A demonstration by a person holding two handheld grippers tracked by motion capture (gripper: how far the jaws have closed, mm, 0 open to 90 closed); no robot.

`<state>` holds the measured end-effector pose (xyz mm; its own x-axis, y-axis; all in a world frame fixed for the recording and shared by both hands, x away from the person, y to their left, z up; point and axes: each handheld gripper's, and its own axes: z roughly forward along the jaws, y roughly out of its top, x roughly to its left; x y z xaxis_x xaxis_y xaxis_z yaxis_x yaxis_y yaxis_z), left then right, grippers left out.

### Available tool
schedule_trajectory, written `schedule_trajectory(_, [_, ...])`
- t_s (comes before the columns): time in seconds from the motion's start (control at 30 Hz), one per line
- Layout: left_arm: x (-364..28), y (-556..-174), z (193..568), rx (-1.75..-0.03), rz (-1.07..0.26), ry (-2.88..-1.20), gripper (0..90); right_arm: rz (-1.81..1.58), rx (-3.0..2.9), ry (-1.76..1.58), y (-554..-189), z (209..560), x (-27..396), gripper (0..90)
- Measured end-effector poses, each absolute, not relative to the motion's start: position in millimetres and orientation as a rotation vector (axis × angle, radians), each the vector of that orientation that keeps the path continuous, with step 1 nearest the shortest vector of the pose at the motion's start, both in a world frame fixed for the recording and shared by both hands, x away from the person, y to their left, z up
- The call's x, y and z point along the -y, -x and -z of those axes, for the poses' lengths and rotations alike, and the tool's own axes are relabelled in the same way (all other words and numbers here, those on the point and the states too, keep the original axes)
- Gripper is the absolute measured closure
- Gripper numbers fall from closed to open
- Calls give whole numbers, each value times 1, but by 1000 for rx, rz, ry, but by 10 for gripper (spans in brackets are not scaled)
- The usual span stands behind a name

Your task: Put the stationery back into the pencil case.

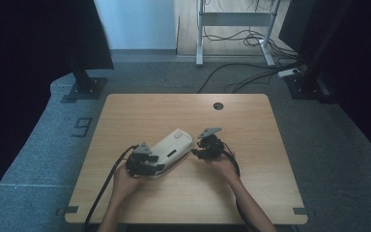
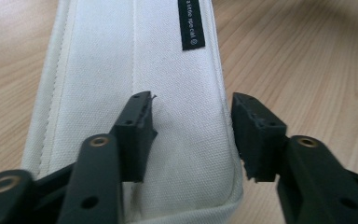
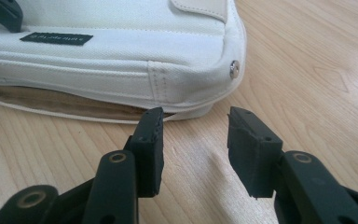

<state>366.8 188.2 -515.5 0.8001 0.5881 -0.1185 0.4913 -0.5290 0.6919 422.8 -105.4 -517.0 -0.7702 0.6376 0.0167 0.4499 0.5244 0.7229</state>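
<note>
A white fabric pouch (image 1: 175, 145) lies slantwise on the wooden table (image 1: 251, 125), near its middle. My left gripper (image 1: 158, 167) is at the pouch's near end, held by a hand. In the left gripper view the pouch (image 2: 121, 60) runs away from me, and my left gripper (image 2: 191, 135) is open, one pad over the fabric and the other just off the pouch's side edge. My right gripper (image 1: 196, 152) is at the pouch's right corner. In the right gripper view my right gripper (image 3: 196, 144) is open over bare wood, just short of the pouch (image 3: 121, 56) and its metal rivet (image 3: 234, 69).
A round cable hole (image 1: 218, 106) sits near the table's far edge. Beyond the table are a desk frame (image 1: 200, 34) with loose cables (image 1: 251, 72) on the floor and black stands (image 1: 84, 82) at both sides. A cable from each gripper trails toward the near edge.
</note>
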Motion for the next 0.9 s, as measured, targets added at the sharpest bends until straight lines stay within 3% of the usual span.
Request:
schedule_trajectory(0.33, [-191,-368,511,-799,-48,-2164,250,-1098,-2537,-910,-418,515,108,407])
schedule_trajectory(0.63, [-194,-363,502,-746,-6,-2120,194,-1078,-2551,-899,-412,512,108,300])
schedule_trajectory(0.9, [-196,-357,496,-744,-82,-2166,138,-1106,-2525,-894,-404,504,113,229])
